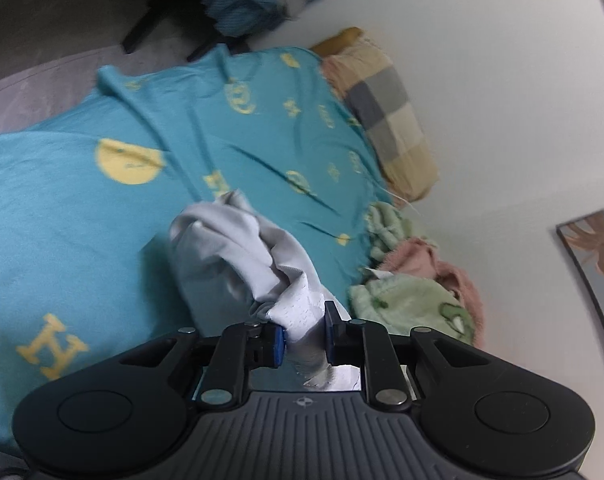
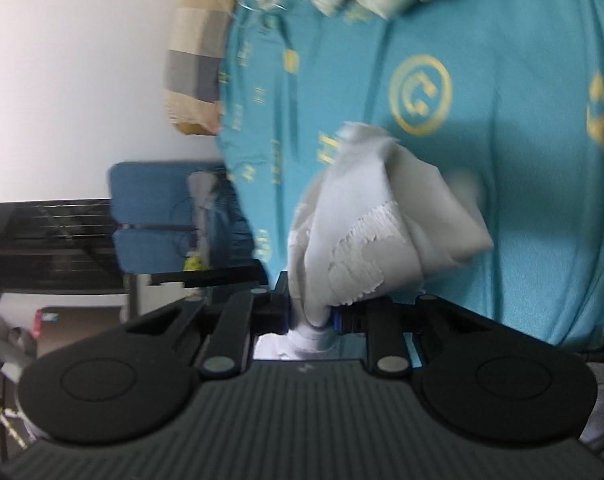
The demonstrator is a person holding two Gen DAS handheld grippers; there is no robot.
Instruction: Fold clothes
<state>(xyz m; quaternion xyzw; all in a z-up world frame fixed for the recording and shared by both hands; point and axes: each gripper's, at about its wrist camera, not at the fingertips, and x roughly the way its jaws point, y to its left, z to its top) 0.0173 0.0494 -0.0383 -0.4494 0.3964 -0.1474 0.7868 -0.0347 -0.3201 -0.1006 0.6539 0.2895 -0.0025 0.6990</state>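
Between my left tongs (image 1: 302, 334) a bunched corner of the pale grey garment (image 1: 238, 252) is pinched tight, blue pads pressing it from both sides, and my right tongs (image 2: 312, 314) are clamped on another bunch of what looks like the same grey garment. I judge both grips are there to lift the cloth clear of the bed so it can be shaken or spread out flat; right now it hangs crumpled above the teal bedspread (image 1: 62, 208), not laid out, with no neat fold that I can see. Whether this comes ahead of a fold or between two folds I can't settle from here. On the right view a white textured patch (image 2: 366, 248), maybe a print or lace, shows on the cloth, far plainer than on the left. Further out, the left view gives me what the right barely shows: a heap of green and pink fleecy clothes (image 1: 418, 284) at the bedspread's edge and a checked pillow (image 1: 386, 108) against the wall. Only the right view shows the blue chair (image 2: 150, 216) beyond the bed.
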